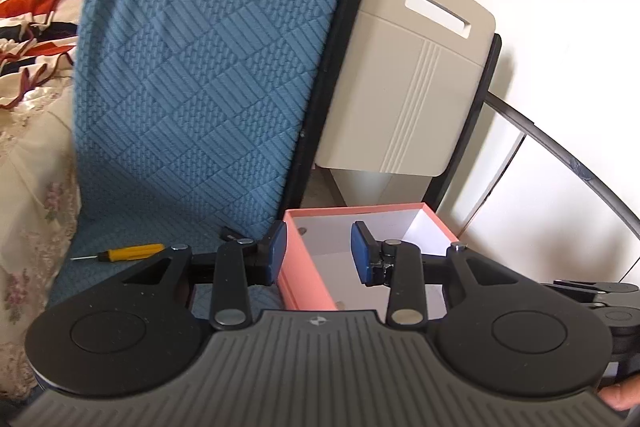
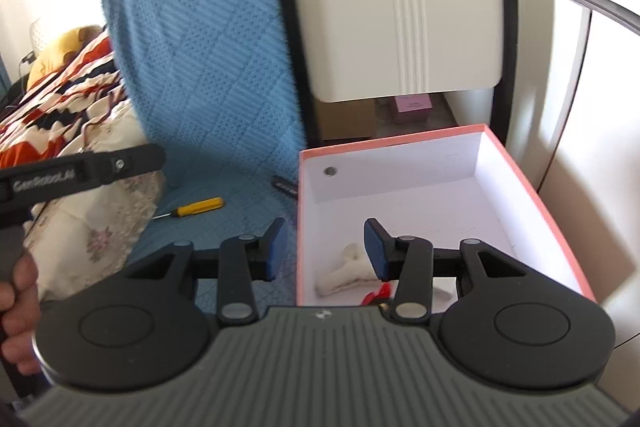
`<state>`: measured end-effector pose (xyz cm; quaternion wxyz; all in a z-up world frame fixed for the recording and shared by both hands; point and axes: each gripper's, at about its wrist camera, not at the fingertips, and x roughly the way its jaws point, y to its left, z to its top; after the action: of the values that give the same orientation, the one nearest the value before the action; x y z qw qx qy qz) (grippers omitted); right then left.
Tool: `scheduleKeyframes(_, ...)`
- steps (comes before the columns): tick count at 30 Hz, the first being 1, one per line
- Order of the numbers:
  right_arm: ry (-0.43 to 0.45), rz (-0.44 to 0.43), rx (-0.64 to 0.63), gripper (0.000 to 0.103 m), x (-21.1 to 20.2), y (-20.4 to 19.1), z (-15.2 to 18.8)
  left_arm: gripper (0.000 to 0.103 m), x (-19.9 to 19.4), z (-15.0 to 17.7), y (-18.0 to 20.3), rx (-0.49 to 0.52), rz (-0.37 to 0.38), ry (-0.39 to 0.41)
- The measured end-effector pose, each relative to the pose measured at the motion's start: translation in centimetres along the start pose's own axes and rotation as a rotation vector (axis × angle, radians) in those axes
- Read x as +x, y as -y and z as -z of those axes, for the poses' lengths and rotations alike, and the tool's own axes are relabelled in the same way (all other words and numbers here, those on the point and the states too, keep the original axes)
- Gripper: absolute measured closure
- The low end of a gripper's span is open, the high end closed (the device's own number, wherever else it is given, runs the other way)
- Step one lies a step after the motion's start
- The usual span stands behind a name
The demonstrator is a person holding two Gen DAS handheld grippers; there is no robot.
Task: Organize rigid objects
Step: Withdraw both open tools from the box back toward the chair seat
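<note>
A pink box (image 1: 304,267) with a white inside stands on the blue-covered seat; it also shows in the right wrist view (image 2: 440,135). A yellow-handled screwdriver (image 1: 132,251) lies on the seat left of the box, also in the right wrist view (image 2: 200,207). A small black object (image 2: 285,185) lies by the box's left wall. Inside the box lie a white cloth-like item (image 2: 348,273) and something red (image 2: 380,293). My left gripper (image 1: 319,253) is open, straddling the box's left wall. My right gripper (image 2: 325,247) is open and empty, also straddling that wall.
A beige plastic unit (image 1: 404,79) in a black frame stands behind the box. The blue quilted backrest (image 1: 200,67) rises at the left. A floral blanket (image 2: 80,227) and striped cloth (image 2: 60,99) lie further left. A white wall is at the right.
</note>
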<state>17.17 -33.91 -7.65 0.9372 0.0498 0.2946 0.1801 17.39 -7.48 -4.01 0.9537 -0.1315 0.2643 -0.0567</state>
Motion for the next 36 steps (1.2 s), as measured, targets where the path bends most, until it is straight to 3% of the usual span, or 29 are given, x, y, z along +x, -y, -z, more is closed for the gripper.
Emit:
scheduleKeyframes(14, 0.023, -0.043, -0.052, 0.057, 0.4, -6.4, 3.7, 0.062, -2.9, 3.9, -6.5, -0.011, -0.042, 0.020)
scheduleKeyframes(20, -0.018, -0.052, -0.056, 0.057, 3.0, -8.1, 5.8, 0.062, -1.6, 6.3, -8.4, 0.024, -0.070, -0.035)
scheduleKeyframes(22, -0.039, -0.011, -0.087, 0.057, 4.1, -8.7, 6.5, 0.062, -1.1, 7.3, -9.2, 0.036, -0.069, -0.045)
scheduleKeyframes(27, -0.062, -0.036, -0.052, 0.057, 5.8, -9.3, 8.2, 0.062, -0.8, 9.1, -11.2, -0.007, -0.050, -0.050)
scheduleKeyframes(36, -0.066, -0.008, -0.076, 0.057, 8.4, -10.4, 9.7, 0.062, 2.7, 9.6, -12.3, 0.021, -0.037, -0.107)
